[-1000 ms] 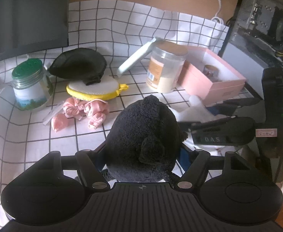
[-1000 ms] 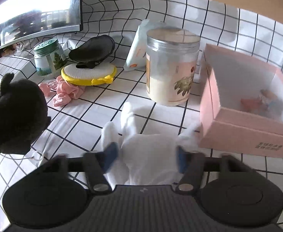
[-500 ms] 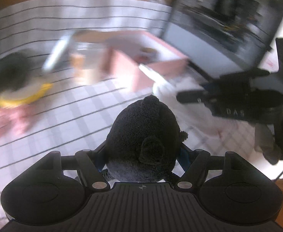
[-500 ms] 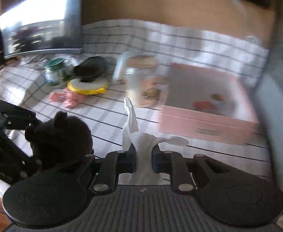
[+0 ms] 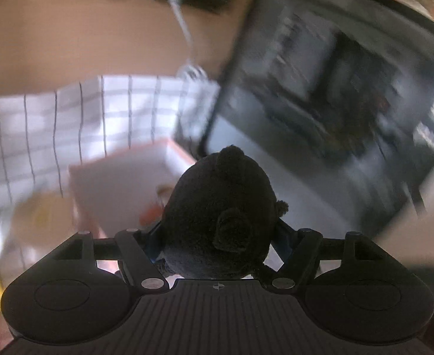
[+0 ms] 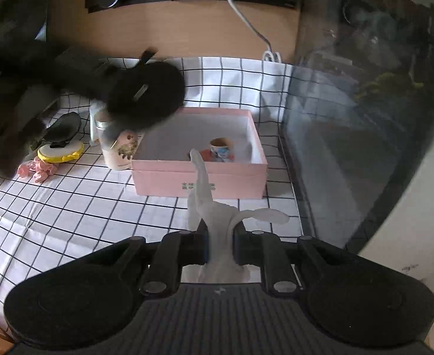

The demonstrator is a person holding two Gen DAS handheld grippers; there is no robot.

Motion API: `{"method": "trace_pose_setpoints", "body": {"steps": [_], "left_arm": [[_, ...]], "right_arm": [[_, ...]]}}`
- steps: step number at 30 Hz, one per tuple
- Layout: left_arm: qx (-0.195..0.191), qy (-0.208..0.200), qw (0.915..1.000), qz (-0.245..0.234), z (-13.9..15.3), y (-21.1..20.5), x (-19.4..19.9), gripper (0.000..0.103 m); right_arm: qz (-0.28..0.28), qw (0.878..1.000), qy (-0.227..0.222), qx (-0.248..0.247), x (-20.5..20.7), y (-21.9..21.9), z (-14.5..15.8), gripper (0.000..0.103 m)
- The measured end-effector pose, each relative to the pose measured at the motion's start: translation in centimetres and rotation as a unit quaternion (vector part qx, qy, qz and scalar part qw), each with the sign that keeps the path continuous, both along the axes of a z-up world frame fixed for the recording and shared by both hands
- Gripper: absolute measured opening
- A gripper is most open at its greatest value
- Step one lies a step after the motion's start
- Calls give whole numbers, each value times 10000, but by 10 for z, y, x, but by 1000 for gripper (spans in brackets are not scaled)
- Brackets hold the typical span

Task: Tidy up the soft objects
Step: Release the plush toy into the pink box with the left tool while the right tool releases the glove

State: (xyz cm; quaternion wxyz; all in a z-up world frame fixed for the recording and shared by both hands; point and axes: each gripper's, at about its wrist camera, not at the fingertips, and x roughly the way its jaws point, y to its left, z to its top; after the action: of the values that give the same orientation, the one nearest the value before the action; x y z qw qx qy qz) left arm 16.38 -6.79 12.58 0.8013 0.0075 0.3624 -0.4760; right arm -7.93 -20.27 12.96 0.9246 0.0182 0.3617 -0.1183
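Note:
My left gripper [image 5: 217, 236] is shut on a black plush toy [image 5: 220, 216] and holds it in the air above the left rim of the open pink box [image 5: 119, 183]. In the right wrist view the plush [image 6: 146, 94] and the blurred left gripper hang over the box's [image 6: 199, 180] far left corner. My right gripper [image 6: 220, 245] is shut on a white soft cloth [image 6: 214, 210], lifted above the checked tablecloth [image 6: 69, 207] in front of the box. A small patterned cup [image 6: 221, 148] lies inside the box.
A clear jar [image 6: 119, 151] stands left of the box. Further left lie a yellow-rimmed white pad [image 6: 60, 152], a black pouch [image 6: 63, 125] and pink scrunchies [image 6: 38, 170]. A dark glass-fronted case [image 6: 365, 124] stands close on the right. A wooden wall with a cable is behind.
My left gripper has carried the black plush up and right, over the pink box. My right gripper shut on the white cloth and lifted it off the tablecloth.

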Motion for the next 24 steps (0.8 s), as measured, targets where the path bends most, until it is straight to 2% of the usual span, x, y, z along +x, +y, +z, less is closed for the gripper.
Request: {"method": "trace_pose_setpoints", "body": {"steps": [2, 3, 5, 6, 7, 8, 11, 13, 17, 21, 24], "left_arm": [[-161, 246, 9989, 355, -2, -18, 32, 79], [-104, 410, 9976, 553, -10, -28, 49, 79], [521, 630, 9936, 775, -34, -51, 72, 77], [893, 609, 9907, 825, -46, -62, 77, 77], [1130, 532, 9887, 829, -55, -69, 78, 76], [1179, 481, 9885, 812, -58, -72, 79, 76], [943, 490, 9907, 852, -53, -66, 76, 75], [604, 431, 9935, 860, -40, -53, 73, 75], [234, 99, 9968, 761, -21, -23, 43, 75], [229, -157, 9966, 775, -26, 12, 0, 75], [354, -170, 9953, 884, -34, 37, -28, 75]], "right_arm": [[-48, 10000, -34, 78, -3, -5, -3, 15], [-64, 9999, -30, 115, -2, -6, -4, 15], [-80, 9999, 16, 134, 3, -9, -9, 15], [-67, 9999, 17, 117, 6, -9, -9, 15], [-50, 9999, 6, 111, 8, -9, -9, 15], [-36, 9999, -10, 118, 11, -11, -9, 15], [-24, 9997, -93, 218, 26, -17, -5, 15], [-10, 9994, -189, 275, 40, -22, 2, 15], [153, 9983, -492, 271, 77, -29, 24, 15], [141, 9978, -632, 145, 136, -37, 35, 15], [0, 9987, -426, 265, 191, -48, 23, 15]]}}
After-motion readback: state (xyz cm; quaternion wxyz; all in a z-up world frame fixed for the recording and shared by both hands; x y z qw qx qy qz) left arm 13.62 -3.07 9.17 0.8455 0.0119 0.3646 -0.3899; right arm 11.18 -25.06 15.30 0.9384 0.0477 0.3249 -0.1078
